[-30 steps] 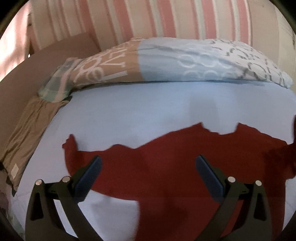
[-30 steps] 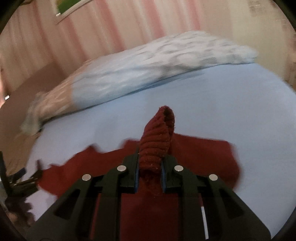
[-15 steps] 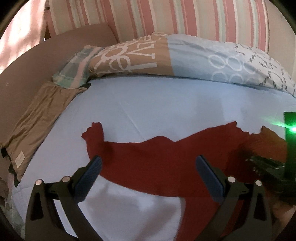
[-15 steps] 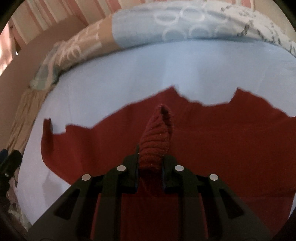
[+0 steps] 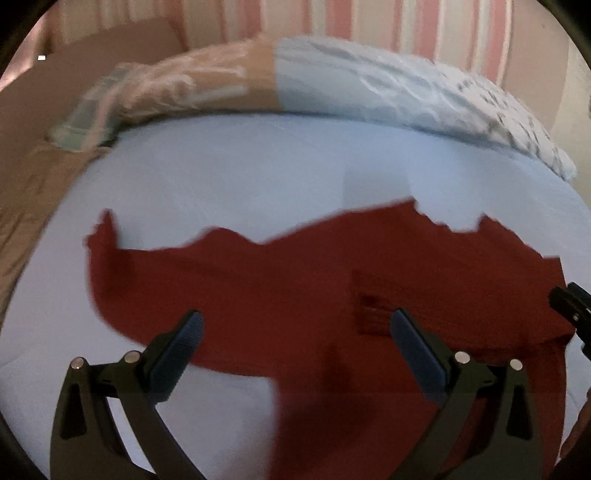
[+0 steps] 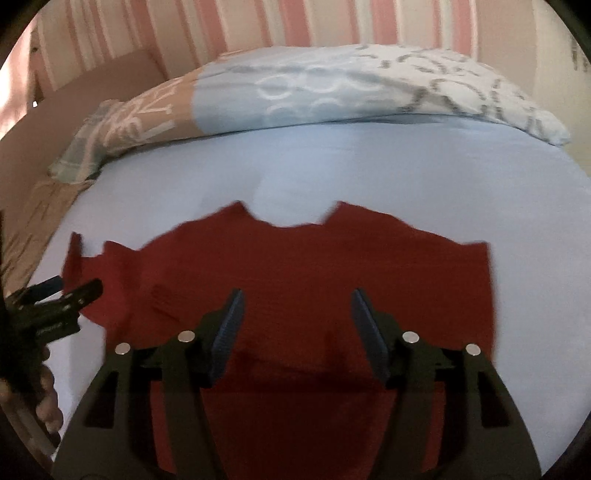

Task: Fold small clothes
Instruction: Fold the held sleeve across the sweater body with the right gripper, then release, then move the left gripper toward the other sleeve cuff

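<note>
A dark red knitted sweater (image 5: 295, 280) lies spread flat on the light blue bed sheet (image 5: 229, 177), collar toward the pillow. One sleeve reaches out to the left; a ribbed cuff lies folded onto the body. My left gripper (image 5: 295, 328) is open and empty above the sweater's left part. In the right wrist view the sweater (image 6: 295, 266) fills the middle. My right gripper (image 6: 295, 306) is open and empty just above its body. The left gripper (image 6: 62, 295) shows at that view's left edge, over the sleeve.
A long patterned pillow (image 6: 332, 88) lies across the far side of the bed. A tan folded cloth (image 5: 33, 206) lies at the left edge of the sheet. A pink striped wall (image 6: 295, 22) stands behind.
My right gripper has opened and let go of the ribbed sleeve cuff, which now lies on the sweater's body. Both grippers have shifted a little over the sweater.
</note>
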Motion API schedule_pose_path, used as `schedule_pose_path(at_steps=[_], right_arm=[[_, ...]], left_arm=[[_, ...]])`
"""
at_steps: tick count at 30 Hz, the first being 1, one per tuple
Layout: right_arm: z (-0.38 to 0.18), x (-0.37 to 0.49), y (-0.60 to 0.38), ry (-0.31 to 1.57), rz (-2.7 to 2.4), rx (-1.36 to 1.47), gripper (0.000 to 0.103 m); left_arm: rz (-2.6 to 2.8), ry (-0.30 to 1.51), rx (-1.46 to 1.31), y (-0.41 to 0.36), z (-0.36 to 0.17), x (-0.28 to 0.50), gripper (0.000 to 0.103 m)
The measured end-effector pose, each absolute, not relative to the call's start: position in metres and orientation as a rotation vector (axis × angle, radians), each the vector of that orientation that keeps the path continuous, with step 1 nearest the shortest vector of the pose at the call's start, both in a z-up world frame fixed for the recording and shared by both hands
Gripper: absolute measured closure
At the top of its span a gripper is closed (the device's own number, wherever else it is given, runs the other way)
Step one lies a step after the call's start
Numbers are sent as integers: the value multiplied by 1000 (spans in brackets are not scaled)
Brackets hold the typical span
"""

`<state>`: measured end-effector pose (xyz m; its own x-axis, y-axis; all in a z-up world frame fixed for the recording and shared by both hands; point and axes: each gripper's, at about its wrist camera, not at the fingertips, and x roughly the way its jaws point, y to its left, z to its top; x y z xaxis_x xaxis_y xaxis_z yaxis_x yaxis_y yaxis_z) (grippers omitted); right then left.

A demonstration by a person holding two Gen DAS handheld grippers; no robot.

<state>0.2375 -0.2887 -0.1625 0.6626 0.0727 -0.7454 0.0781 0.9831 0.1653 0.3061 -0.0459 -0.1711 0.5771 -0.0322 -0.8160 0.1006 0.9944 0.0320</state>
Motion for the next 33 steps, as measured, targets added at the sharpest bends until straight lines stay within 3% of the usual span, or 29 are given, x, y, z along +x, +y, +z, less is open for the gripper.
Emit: schedule_pose_path(at_steps=[10,11,12,13,15,17,19,25,29,30,32,33], right_arm=[[-177,204,-336,849,-94,238,38],[-177,202,-340,845,-102,245,38],[-177,199,-344,840,-112,253,38],[-178,198,-347,839,-116,258,38],[-178,195,-352,835,-127,265,38],[-178,193,-356,830,-137,271,38],[-178,192,-359,830,-144,277,38],[-179,192,-354,834,-141,261,38],[-192,201,-347,879,-163,240,38],[-198,205,-345,898,-163,238,38],[-209,212,-340,931,-165,211,38],[-216,216,-337,950,-175,187,38]], left_arm=[[-134,1057,148,-118,-229,332,2],[-132,1053,152,-121,-230,332,6],[-136,1052,153,-124,-233,334,13],[-148,1061,149,-126,-235,335,34],[-163,1066,139,-130,-235,337,43],[-148,1036,175,-135,-232,336,73],[-154,1012,166,-137,-225,336,82],[-138,896,186,-116,-195,318,84],[-120,974,192,-95,-216,329,82],[-117,997,194,-89,-224,328,77],[-84,997,210,-85,-229,321,50],[-74,982,215,-82,-229,319,44]])
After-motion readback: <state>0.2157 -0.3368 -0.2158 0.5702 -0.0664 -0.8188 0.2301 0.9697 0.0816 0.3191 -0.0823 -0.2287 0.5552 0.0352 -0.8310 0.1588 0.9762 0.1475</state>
